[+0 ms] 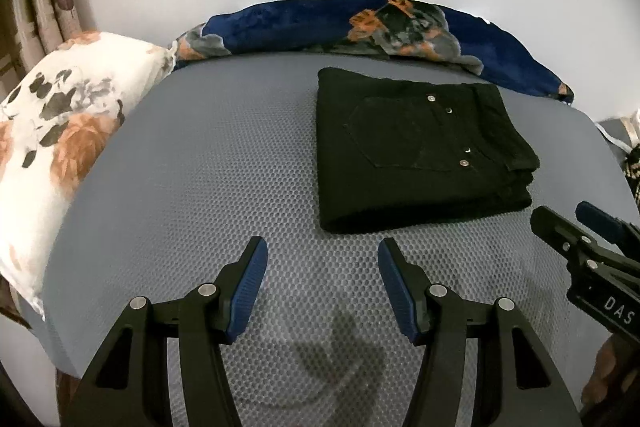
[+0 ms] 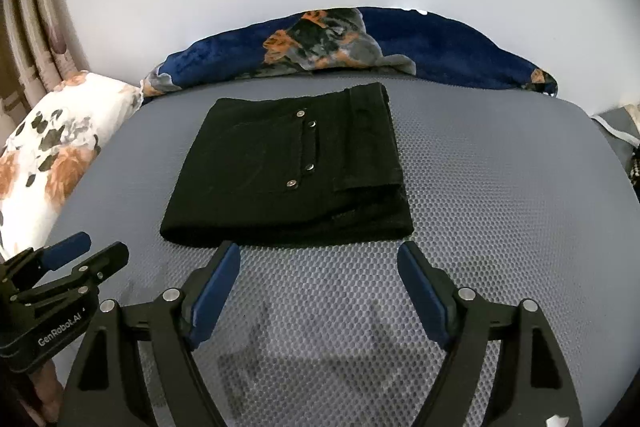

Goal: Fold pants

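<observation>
Folded black pants [image 2: 288,171] just beyond right gripper [image 2: 318,259], jaws spread, empty; left gripper [image 1: 322,253] released; possibly bed.

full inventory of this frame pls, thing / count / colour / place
Folded black denim pants: one, black with silver rivets, lying mid-mattress.
Grey mesh mattress: one, grey, under everything.
White floral pillow: one, white with orange and grey flowers, left edge.
Navy floral blanket: one, navy with orange, bunched along the far edge.
Striped curtain: one, beige-pink, far left.
Left gripper: one, black with blue pads, open, empty.
Right gripper: one, same colours, open, empty.
</observation>
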### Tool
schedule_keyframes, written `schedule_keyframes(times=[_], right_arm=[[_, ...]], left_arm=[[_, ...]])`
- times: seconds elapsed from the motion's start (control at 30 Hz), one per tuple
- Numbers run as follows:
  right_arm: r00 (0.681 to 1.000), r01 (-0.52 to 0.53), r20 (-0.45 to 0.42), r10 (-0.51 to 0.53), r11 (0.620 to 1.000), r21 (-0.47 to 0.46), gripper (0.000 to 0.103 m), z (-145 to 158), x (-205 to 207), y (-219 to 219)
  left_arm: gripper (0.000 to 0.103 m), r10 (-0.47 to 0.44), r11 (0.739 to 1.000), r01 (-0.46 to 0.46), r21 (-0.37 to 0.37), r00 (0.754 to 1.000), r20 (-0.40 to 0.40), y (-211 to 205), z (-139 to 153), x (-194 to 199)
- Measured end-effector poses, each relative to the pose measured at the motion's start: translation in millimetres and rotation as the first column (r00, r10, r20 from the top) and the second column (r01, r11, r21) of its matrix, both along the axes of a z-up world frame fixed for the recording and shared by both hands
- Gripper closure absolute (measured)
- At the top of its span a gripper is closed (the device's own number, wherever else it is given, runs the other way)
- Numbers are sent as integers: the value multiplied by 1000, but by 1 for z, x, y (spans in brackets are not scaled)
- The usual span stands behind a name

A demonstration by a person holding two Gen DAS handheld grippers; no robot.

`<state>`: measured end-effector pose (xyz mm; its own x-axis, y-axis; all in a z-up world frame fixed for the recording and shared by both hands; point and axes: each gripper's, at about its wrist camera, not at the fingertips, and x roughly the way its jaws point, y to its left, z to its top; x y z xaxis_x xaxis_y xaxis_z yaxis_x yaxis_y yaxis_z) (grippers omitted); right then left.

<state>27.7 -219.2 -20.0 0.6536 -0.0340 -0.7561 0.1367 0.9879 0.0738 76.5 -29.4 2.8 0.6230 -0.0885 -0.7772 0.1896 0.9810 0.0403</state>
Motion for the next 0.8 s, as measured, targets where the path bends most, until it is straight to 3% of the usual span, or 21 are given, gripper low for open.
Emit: schedule_keyframes(times=[0.8], right_arm=[[1000,-13,7,13,1000,10,22,1,-13,10]], left_arm=[[45,-7,1000,7,9,999,37,-6,4,-17]])
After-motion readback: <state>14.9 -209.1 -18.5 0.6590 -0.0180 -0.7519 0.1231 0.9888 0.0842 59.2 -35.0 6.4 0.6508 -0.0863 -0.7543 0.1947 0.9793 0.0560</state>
